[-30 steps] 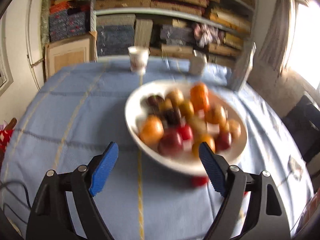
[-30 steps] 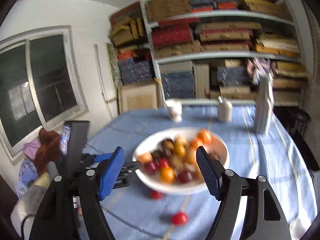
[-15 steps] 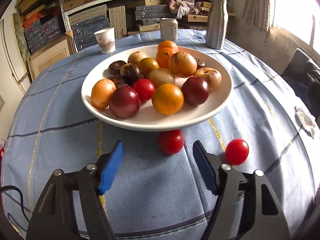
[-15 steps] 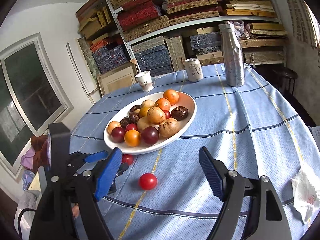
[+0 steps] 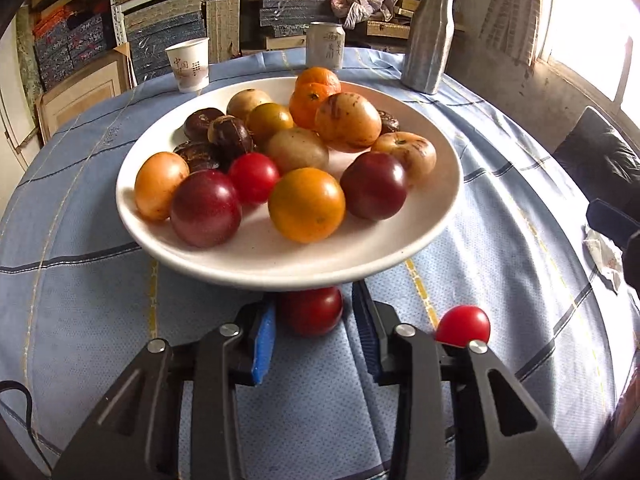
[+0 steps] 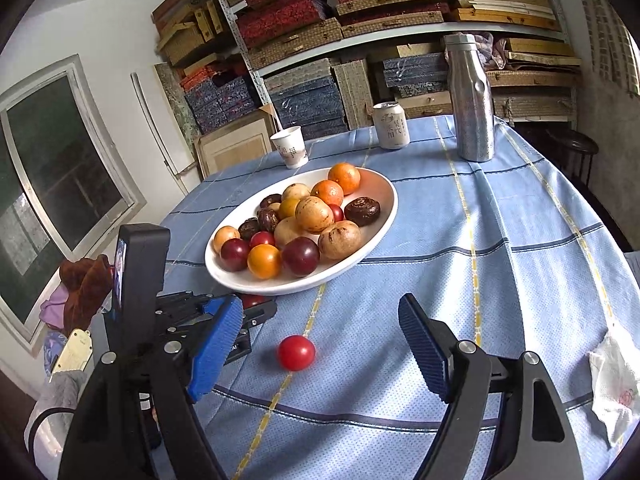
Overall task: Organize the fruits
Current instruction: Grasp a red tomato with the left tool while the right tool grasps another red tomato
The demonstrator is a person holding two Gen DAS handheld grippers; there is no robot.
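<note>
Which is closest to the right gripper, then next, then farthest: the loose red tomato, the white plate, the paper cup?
In the right wrist view, counting from the right gripper:
1. Red tomato, on the cloth between its open fingers.
2. White plate, mid-table, just beyond.
3. Paper cup, far side, behind the plate.

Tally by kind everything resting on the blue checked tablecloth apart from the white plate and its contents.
Small red round fruits: 2
White paper cup: 1
Pale drink can: 1
Silver metal bottle: 1
Crumpled white tissue: 1
Total: 6
</note>
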